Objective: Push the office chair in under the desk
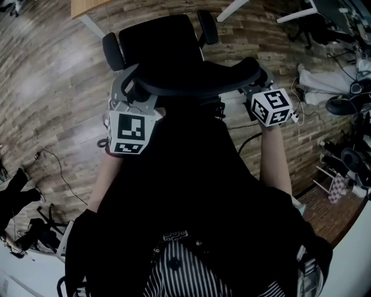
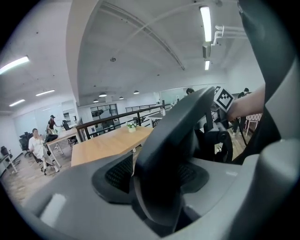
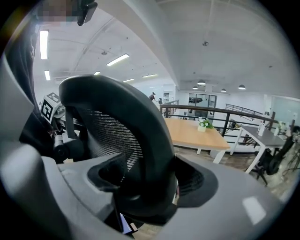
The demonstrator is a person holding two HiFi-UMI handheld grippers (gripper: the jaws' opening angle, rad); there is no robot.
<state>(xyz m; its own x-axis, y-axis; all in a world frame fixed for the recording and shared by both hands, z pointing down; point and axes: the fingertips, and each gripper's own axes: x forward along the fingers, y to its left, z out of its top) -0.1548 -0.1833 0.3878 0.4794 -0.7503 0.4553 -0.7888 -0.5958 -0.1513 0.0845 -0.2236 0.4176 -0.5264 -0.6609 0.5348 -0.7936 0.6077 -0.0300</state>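
Observation:
A black office chair (image 1: 165,43) stands in front of me on the wood floor, its curved top rim (image 1: 197,78) nearest to me. My left gripper (image 1: 132,93) holds the rim's left end and my right gripper (image 1: 255,87) its right end. In the left gripper view the rim (image 2: 173,136) fills the gap of the left gripper (image 2: 159,187), both pads against it. The right gripper (image 3: 145,187) clasps the mesh-backed rim (image 3: 140,131) the same way. The wooden desk (image 1: 87,7) lies beyond the chair at the top left, also seen as the desk (image 2: 103,145) and the desk (image 3: 192,131).
White desk legs (image 1: 232,8) stand beyond the chair to the right. Cables and a power strip (image 1: 295,116) lie on the floor at right, with chair bases (image 1: 342,104) and clutter further right. Dark bags (image 1: 23,232) sit at the lower left. Seated people (image 2: 37,145) are far off.

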